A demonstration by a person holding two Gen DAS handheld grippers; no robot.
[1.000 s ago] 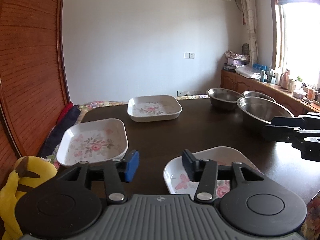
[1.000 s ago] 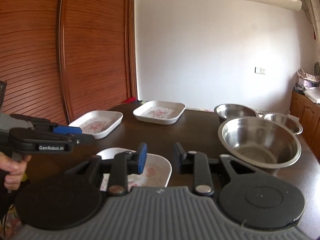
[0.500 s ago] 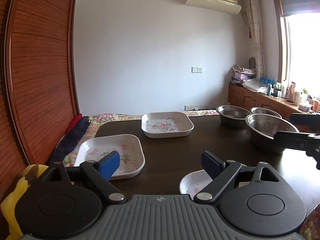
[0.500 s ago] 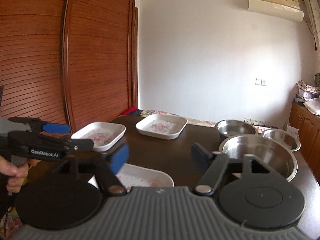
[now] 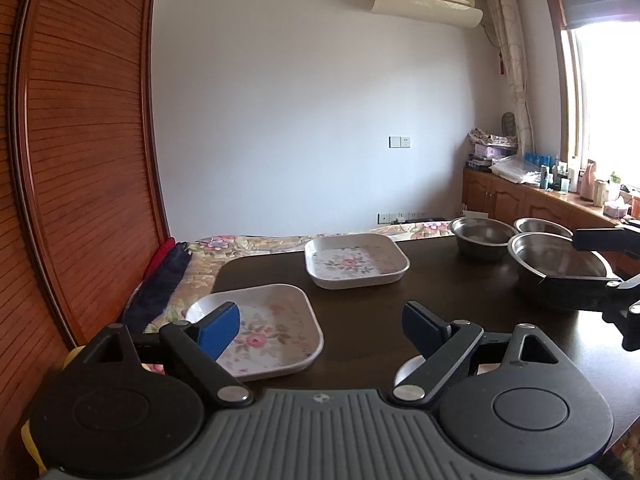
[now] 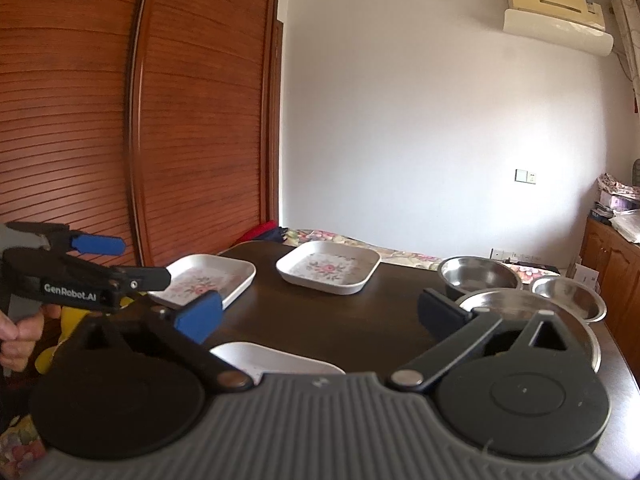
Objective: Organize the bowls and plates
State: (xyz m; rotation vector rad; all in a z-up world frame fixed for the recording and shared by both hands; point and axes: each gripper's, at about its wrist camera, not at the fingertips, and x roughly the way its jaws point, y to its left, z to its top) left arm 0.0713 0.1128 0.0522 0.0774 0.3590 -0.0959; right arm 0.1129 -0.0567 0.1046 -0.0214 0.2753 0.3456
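Observation:
Three white floral square plates lie on the dark table (image 5: pixel 460 280): one at the left (image 5: pixel 272 328), one farther back (image 5: pixel 356 260), and a near one (image 6: pixel 272 360) mostly hidden under my grippers. Three steel bowls stand at the right: a large one (image 6: pixel 504 300) and two smaller ones (image 6: pixel 478 276) (image 6: pixel 568 296) behind it. My left gripper (image 5: pixel 320 328) is open and empty above the table, beside the left plate. My right gripper (image 6: pixel 320 314) hangs over the near plate with its jaws opening and nothing between them.
Slatted wooden wardrobe doors (image 6: pixel 180 140) fill the left side. A bed with a floral cover (image 5: pixel 248 244) lies beyond the table's far edge. A cluttered wooden cabinet (image 5: pixel 520 196) runs under the window at the right. A hand (image 6: pixel 16 328) holds the left gripper (image 6: pixel 136 260).
Both grippers' jaws have spread from narrow to wide. The left gripper rose and drew back, so the near plate has slid almost out of its view.

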